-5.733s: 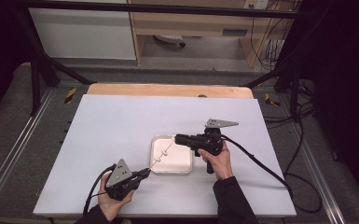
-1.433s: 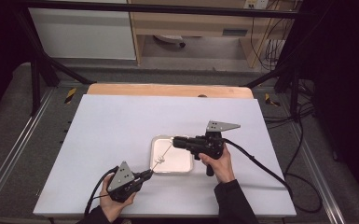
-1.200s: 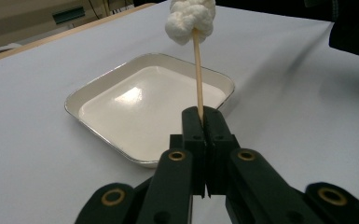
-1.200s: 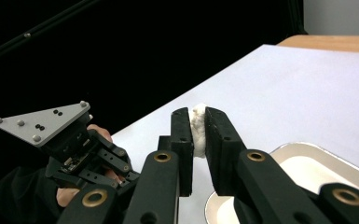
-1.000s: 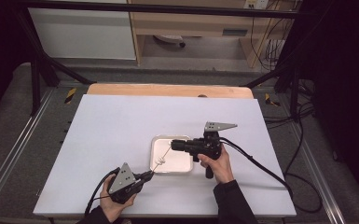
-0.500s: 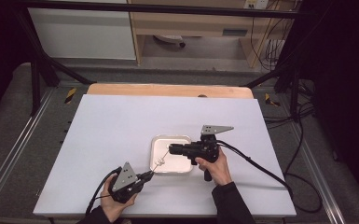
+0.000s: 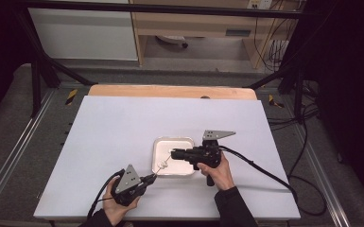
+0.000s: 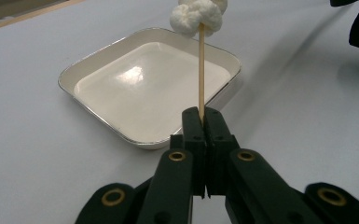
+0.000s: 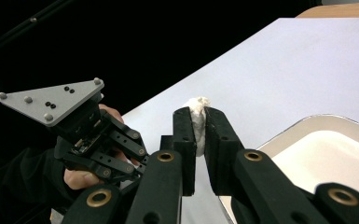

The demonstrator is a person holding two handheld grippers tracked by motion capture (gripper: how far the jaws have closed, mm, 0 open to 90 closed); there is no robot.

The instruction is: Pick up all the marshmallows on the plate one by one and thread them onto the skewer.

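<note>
The marshmallow (image 9: pixel 197 120) is pinched in the right tongs (image 9: pixel 199 122), above the near left corner of the white tray (image 7: pixel 158 163) on the worktop (image 7: pixel 113 127). The left tongs (image 8: pixel 205 125) are pressed together on a wooden skewer (image 8: pixel 200 74) that already carries white pieces. It seems the threading step; the next move probably needs the piece aligned with the skewer tip.

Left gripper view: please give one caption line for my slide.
Left tool clamps a wooden skewer topped with marshmallows above an empty white tray.

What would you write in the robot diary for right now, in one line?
left gripper: shut on skewer | right gripper: shut on marshmallow | marshmallows on skewer above tray | tray: empty
</note>
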